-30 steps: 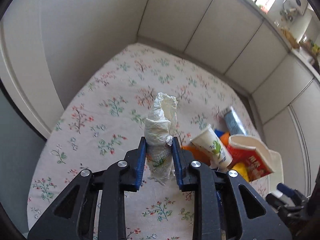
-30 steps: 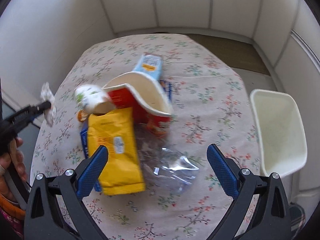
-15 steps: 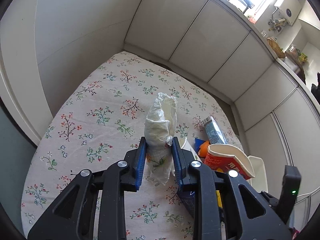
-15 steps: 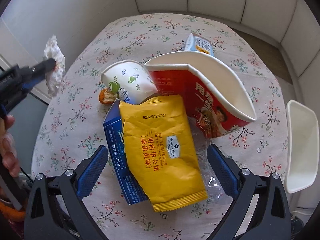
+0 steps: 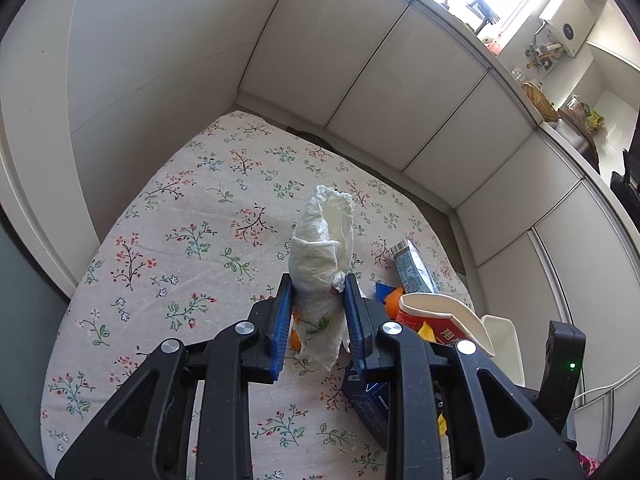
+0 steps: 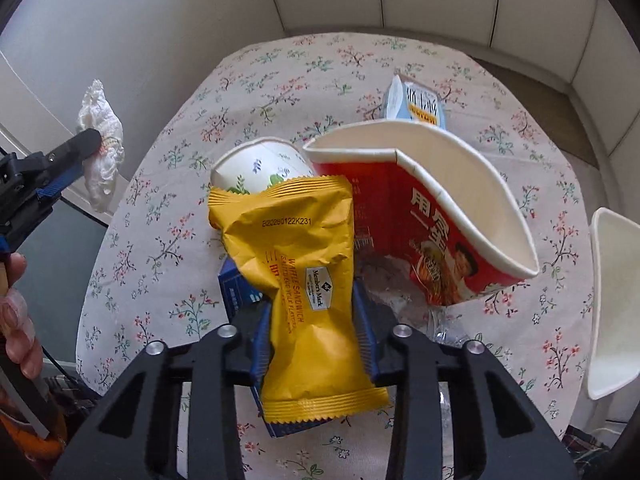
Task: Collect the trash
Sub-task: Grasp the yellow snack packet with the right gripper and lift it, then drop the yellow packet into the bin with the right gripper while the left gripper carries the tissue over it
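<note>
right gripper [image 6: 314,336] now closing on crinkled yellow wrapper [image 6: 300,272]

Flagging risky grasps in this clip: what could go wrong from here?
1. The right hand-held gripper is closing on the yellow wrapper; the slick, crumpling foil may slip out.
2. Lifting it could drag the blue box underneath.
3. The tissue wad in the left hand-held gripper hangs loosely and might drop.

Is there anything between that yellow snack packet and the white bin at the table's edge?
Yes. The yellow wrapper, with the right gripper closing its jaws on it, has the crushed red noodle cup lying between it and the white bin. Lifting over the cup would probably clear it.
</note>
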Motion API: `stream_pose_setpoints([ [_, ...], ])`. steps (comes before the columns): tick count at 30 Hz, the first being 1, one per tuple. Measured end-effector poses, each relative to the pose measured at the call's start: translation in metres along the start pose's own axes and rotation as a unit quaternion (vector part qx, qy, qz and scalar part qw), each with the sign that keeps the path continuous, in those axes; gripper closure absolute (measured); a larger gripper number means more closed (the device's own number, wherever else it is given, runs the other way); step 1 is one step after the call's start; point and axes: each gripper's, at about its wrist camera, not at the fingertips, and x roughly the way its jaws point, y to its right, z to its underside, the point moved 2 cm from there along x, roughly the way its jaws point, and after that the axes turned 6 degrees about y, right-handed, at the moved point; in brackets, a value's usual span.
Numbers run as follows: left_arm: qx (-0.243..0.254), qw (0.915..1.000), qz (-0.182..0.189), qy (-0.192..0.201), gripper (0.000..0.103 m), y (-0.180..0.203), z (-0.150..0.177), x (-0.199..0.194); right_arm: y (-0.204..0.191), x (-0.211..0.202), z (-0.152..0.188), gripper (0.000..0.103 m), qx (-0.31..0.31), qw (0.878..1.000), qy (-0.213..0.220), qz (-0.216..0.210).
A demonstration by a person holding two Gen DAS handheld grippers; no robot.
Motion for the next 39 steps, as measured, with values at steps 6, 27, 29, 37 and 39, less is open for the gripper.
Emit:
stream_pose_setpoints([
  [6,0.000,1.0000,0.001,0.007,0.078,0.004,-0.002,-0.005,-0.013,-0.021,-0.012,0.074,-0.026,0.999,0.041,0.006],
  [27,0.023,0.9971,-0.012,0.071,0.078,0.052,-0.012,-0.046,-0.001,-0.118,-0.036,0.074,-0.047,0.979,0.195,0.047],
  [29,0.028,0.9966,-0.012,0.077,0.078,0.060,-0.012,-0.049,0.008,-0.127,-0.035,0.074,-0.041,0.976,0.205,0.052],
  [37,0.057,0.9947,-0.008,0.085,0.078,0.099,-0.008,-0.052,0.052,-0.163,-0.031,0.074,-0.009,0.967,0.242,0.077],
  [39,0.062,0.9945,-0.003,0.085,0.078,0.111,-0.004,-0.051,0.067,-0.171,-0.029,0.074,0.000,0.964,0.251,0.088],
])
